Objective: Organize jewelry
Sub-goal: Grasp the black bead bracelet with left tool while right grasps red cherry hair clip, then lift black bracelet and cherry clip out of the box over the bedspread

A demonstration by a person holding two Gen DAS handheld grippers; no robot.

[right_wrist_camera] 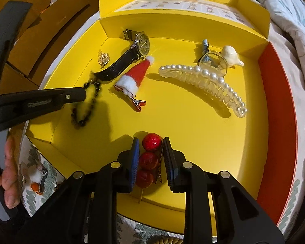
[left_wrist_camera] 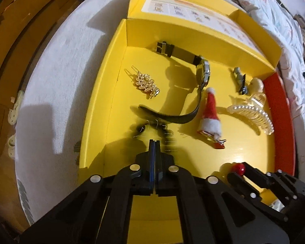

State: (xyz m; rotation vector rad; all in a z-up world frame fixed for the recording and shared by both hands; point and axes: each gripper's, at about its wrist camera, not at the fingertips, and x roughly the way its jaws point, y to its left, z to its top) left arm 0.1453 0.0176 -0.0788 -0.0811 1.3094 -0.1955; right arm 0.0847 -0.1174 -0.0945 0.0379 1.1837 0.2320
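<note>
Pinching a black bead bracelet (right_wrist_camera: 85, 105) in my left gripper (left_wrist_camera: 154, 142), jaws fully together, I hold it over the yellow box's (right_wrist_camera: 193, 152) left edge. My right gripper (right_wrist_camera: 150, 152) clamps a red berry hair clip (right_wrist_camera: 149, 158) at the near edge. Watch (right_wrist_camera: 128, 59), Santa-hat clip (right_wrist_camera: 136, 77), pearl claw clip (right_wrist_camera: 209, 81) and gold brooch (left_wrist_camera: 145, 82) already lie inside; these two pieces remain unplaced, I judge.
</note>
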